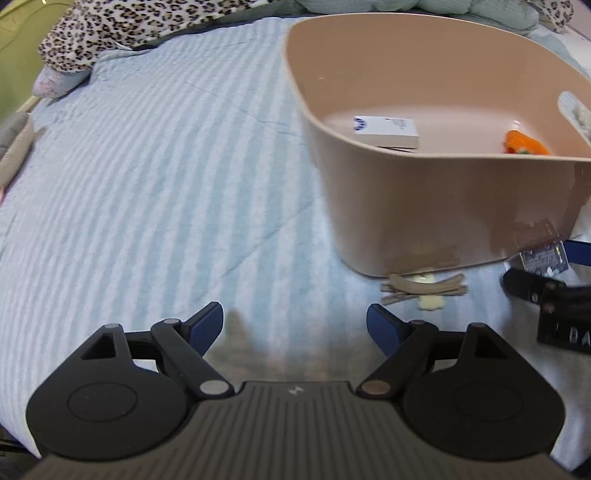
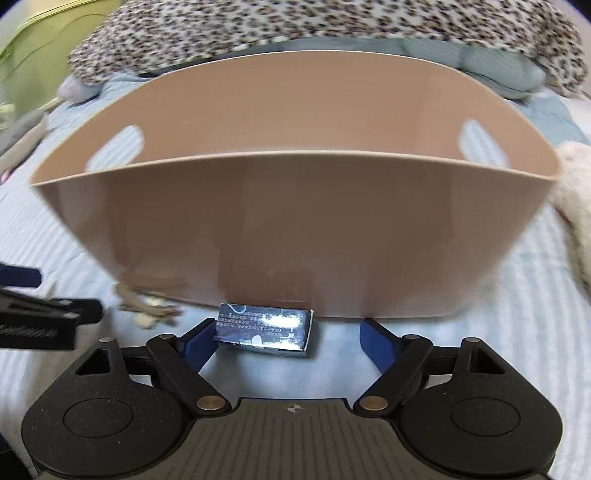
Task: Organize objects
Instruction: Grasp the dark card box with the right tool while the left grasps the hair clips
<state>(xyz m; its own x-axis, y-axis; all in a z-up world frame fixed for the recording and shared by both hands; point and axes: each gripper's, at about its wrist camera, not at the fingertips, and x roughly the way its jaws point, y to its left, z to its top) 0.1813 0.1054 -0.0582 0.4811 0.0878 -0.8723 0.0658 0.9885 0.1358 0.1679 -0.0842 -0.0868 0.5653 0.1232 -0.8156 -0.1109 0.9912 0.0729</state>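
Note:
A tan plastic bin (image 1: 443, 206) stands on the striped bed; it also fills the right wrist view (image 2: 295, 229). Inside it lie a white box (image 1: 388, 133) and an orange toy (image 1: 524, 144). A dark blue shiny box (image 2: 264, 328) lies on the bed against the bin's front wall, also seen in the left wrist view (image 1: 543, 256). My right gripper (image 2: 288, 336) is open, low at the bed, with the blue box between its fingers near the left one. A beige hair clip (image 1: 424, 288) lies by the bin's base. My left gripper (image 1: 295, 325) is open and empty.
The light blue striped blanket (image 1: 166, 184) covers the bed. A leopard-print blanket (image 1: 129, 29) lies along the back. A grey and beige cloth (image 1: 14, 147) is at the left edge. A cream fluffy item (image 2: 572, 203) is right of the bin.

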